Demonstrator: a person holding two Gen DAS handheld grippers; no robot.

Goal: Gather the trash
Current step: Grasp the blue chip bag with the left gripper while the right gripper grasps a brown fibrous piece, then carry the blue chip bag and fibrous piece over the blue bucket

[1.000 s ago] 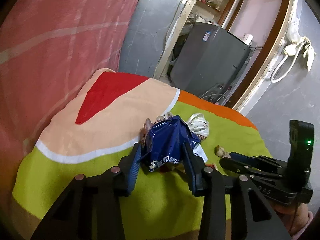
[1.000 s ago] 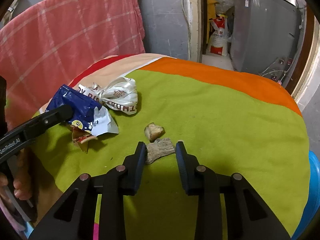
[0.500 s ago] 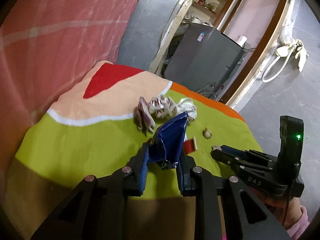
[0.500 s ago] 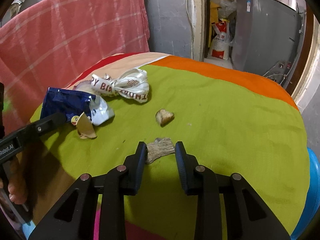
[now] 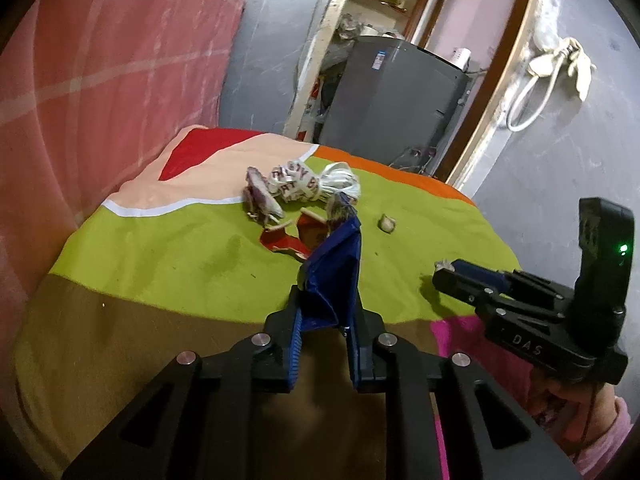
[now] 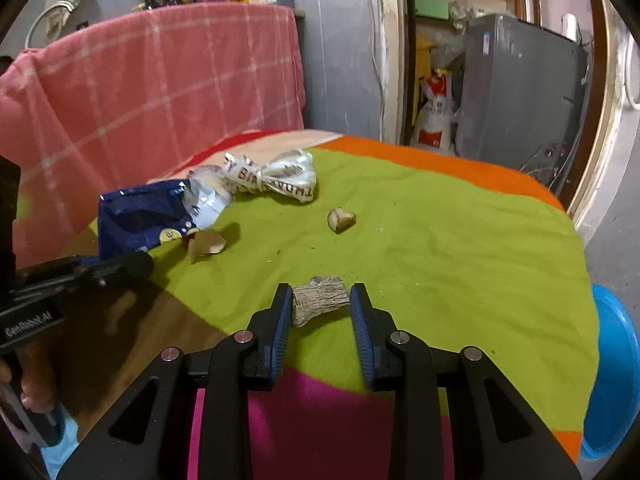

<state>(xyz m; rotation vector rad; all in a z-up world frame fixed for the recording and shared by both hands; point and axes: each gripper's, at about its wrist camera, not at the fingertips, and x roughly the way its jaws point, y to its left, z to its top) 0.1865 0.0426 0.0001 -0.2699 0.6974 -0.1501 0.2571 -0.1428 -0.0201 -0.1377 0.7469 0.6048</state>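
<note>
Left wrist view: the left gripper [image 5: 326, 316] has its jaws closing on a crumpled blue snack wrapper [image 5: 334, 276], which stands up between the blue pads, lifted off a striped blanket [image 5: 192, 256]. Beyond its tips, near but apart, lie a red scrap [image 5: 286, 240], a purple-white crumpled wrapper [image 5: 260, 198], a printed ribbon bundle [image 5: 310, 182] and a small pale lump [image 5: 387, 224]. The right gripper [image 5: 442, 270] shows off to the right, reaching forward with a grey-brown scrap just visible at its tip. In the right wrist view, the right gripper [image 6: 320, 300] is clamped on a short piece of dry wood [image 6: 320, 300]. Its long axis runs crosswise, pad to pad, so the pads press on its two ends. It hangs just above the green band of the blanket. Ahead of this gripper and slightly right sits the pale lump [image 6: 341, 219]; ahead and to the left lie a brown leaf-like scrap [image 6: 206, 245] and the ribbon bundle [image 6: 272, 178]. A blue basin [image 6: 612, 376] shows past the blanket's edge, low on this gripper's right side, and it is likely where the trash goes. If so, the right hand is the nearer one. The way there looks open, with only bare blanket between. The left hand would have to cross in front of the right.
</note>
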